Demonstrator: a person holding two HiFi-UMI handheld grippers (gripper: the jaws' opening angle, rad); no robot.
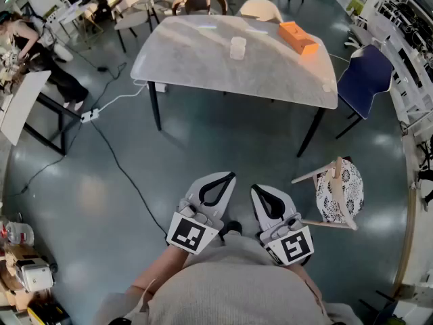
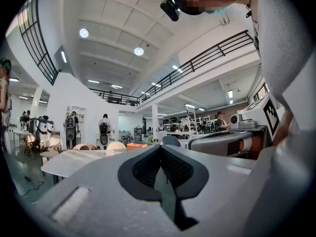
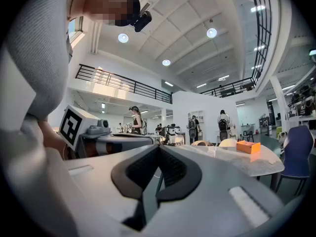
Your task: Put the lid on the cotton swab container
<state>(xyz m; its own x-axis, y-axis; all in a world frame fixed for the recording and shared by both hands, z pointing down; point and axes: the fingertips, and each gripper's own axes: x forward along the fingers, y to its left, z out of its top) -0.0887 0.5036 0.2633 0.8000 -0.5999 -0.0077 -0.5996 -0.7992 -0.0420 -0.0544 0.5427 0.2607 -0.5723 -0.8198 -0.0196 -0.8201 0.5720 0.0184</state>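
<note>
Both tools were held level and close against the body, over the floor and well short of the table [image 1: 203, 70]. This was judged a rest carry, since nothing to be handled lay within reach.

Left tool [image 1: 227, 179]: jaws closed together, nothing between them. Right tool [image 1: 260, 190]: likewise closed and empty.

The cotton swab container [image 1: 237, 47], a pale translucent tub, was seen standing upright toward the far edge of the table, about midway along it. An orange box [image 1: 298, 36] lay near the far right corner, apart from the container. The task was judged not yet begun.

Hard to make out: the lid could not be identified in any view. Whether it was already seated on the container could not be told at this range. In both tool views the table was largely masked by the tool's own body. The hands on the tools were hidden beneath the marker cubes and the torso in the head view.
</note>
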